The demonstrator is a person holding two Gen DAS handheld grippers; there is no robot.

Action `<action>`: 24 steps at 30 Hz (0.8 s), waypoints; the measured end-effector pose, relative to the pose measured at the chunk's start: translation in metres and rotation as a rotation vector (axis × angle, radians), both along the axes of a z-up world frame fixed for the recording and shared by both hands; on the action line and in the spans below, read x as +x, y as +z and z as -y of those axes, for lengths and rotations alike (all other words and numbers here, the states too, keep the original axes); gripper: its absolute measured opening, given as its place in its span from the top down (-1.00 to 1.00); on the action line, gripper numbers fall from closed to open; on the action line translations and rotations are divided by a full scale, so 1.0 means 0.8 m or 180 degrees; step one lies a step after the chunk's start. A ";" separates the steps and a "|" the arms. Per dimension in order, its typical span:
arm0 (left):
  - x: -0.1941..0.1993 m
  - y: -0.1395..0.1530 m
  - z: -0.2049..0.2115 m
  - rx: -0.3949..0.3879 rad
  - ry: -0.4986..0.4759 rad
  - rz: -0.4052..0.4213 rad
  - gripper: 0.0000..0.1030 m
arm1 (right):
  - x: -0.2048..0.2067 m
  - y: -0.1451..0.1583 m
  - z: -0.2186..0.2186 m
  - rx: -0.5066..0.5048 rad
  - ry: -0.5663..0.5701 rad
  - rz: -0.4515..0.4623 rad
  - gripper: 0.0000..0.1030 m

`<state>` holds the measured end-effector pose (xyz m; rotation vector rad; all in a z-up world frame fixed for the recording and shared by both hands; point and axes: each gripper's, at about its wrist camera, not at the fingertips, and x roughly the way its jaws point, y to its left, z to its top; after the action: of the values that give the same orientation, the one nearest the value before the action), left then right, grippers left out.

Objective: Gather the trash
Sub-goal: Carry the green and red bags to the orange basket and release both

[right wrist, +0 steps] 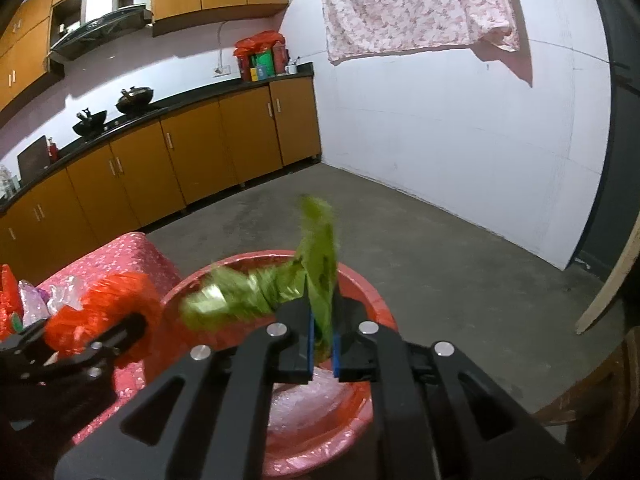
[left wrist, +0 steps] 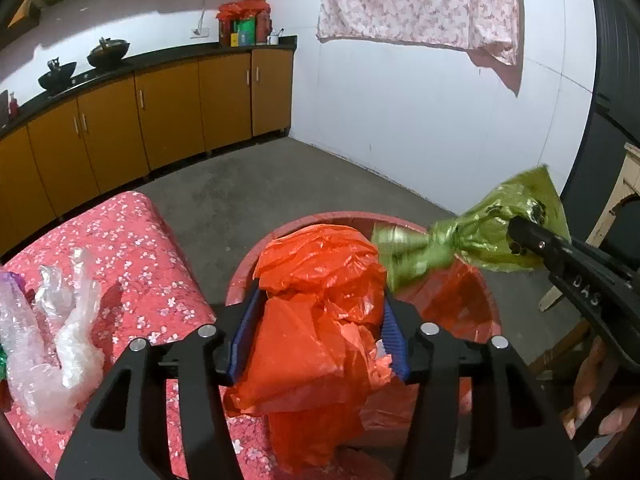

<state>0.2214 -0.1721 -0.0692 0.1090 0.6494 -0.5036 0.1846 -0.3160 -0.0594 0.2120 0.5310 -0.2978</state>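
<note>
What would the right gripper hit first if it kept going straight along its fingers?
Probably the red basin. The right gripper, with the green wrapper between its fingers, points down over the basin's open top, so its far inner wall or rim looks first in line. Depth is unclear; it might clear the rim and reach the floor.

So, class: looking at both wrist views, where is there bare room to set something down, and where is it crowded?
Free: the far end of the pink floral tabletop, between the clear plastic wrap and the table's far edge. Crowded: over the red basin, where the left gripper with the orange bag and the right gripper with the green wrapper meet.
</note>
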 end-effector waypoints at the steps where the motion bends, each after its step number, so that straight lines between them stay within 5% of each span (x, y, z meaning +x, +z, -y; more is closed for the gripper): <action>1: 0.001 -0.002 0.000 0.0013 0.0002 -0.0014 -0.14 | 0.001 -0.001 0.000 0.0004 0.0017 0.0000 0.68; 9: 0.001 -0.011 -0.007 0.0021 0.0041 -0.0072 -0.29 | -0.008 -0.005 0.008 -0.0050 -0.0049 0.0012 0.24; 19: -0.016 0.006 -0.064 -0.0004 0.0374 0.0074 -0.47 | -0.013 0.002 -0.020 -0.0368 0.0075 0.0096 -0.68; 24: -0.039 0.019 -0.115 0.0000 0.0626 0.0222 -0.60 | -0.007 0.009 -0.059 -0.0368 0.0333 0.0179 -0.75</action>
<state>0.1903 -0.0799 -0.0538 0.0617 0.5850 -0.3089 0.1790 -0.2685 -0.0523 0.0799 0.4660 -0.2192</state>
